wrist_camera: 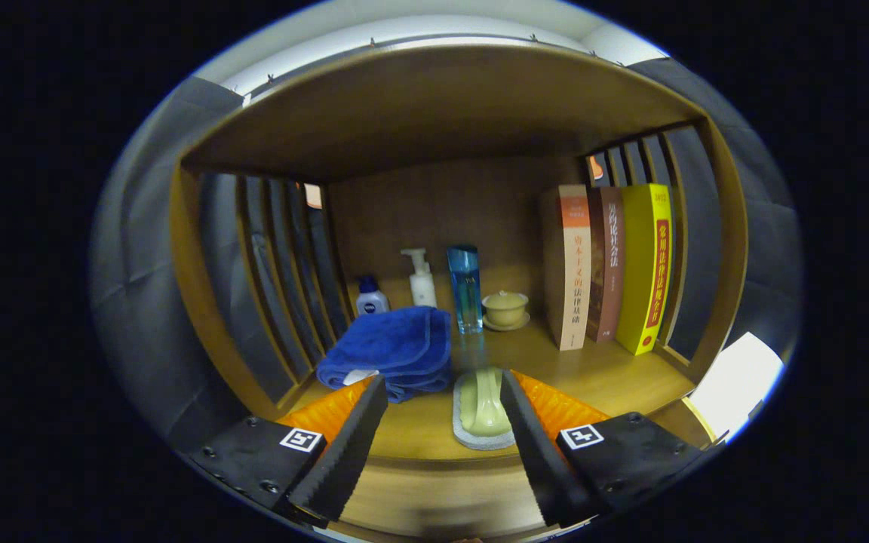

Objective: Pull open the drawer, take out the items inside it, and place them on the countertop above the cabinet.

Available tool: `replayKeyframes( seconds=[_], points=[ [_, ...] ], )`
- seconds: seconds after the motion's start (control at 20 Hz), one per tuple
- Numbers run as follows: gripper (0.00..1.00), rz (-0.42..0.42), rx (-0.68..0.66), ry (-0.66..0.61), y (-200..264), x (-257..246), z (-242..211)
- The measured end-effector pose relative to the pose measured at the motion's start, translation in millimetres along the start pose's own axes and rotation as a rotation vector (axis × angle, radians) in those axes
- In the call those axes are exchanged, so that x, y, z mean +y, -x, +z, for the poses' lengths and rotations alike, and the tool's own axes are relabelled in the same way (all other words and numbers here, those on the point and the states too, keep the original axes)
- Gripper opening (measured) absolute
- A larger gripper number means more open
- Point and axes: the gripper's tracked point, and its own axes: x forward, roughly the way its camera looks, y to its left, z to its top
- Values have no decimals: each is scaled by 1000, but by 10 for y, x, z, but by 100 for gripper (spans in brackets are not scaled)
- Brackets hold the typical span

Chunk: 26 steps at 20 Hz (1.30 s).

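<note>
Claw (434, 422) spread apart, empty, over a smooth wooden table (608, 373).
Just ahead lies a glossy pale-green spoon (486, 403) on a grey rest; a folded plush blue towel (397, 351) sits beside it.

Wooden shelf unit (434, 105), slatted sides (284, 256); grey padded walls (140, 286); white ceiling strip (404, 23).
</note>
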Motion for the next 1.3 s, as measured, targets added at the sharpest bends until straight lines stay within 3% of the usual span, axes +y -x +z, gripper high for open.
replayKeyframes(
  seconds=[0.2,0.35,0.8,1.3],
  points=[
    [99,31,-129,5,500,64,378],
    [99,38,-180,49,927,65,353],
    [98,28,-208,72,1641,-72,-334],
    [99,53,-159,146,1958,-107,-1321]
  ],
)
